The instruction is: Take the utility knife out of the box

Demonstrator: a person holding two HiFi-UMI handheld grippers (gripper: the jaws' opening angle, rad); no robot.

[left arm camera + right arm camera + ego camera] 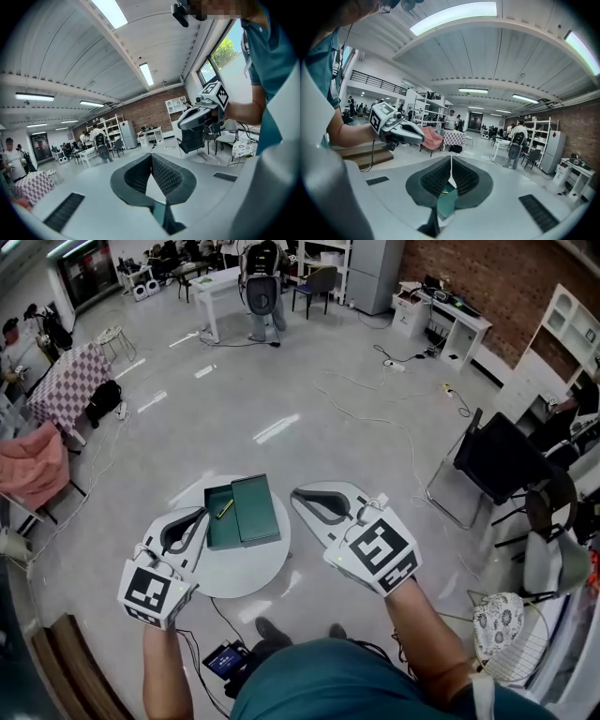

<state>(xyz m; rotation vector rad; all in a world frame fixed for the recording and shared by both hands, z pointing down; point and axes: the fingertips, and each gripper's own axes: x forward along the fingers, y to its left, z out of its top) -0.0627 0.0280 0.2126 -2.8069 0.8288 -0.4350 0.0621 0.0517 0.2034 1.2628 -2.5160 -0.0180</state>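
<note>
A green box [217, 521] lies open on a small round white table [234, 573], its green lid [255, 510] resting beside it on the right. A yellow utility knife [225, 509] lies inside the box. My left gripper [201, 513] hovers over the table's left edge, shut and empty, its tip just left of the box. My right gripper [298, 491] is shut and empty too, its tip just right of the lid. In the right gripper view, part of the green box [446, 202] shows below the closed jaws, and the left gripper [401, 131] is off to the left.
A black chair [497, 460] and a patterned white stool [502, 624] stand to the right. Cables trail over the floor [375, 418]. A pink cloth [33, 465] and a checkered table [70, 381] are on the left, a wooden bench [66, 671] at lower left.
</note>
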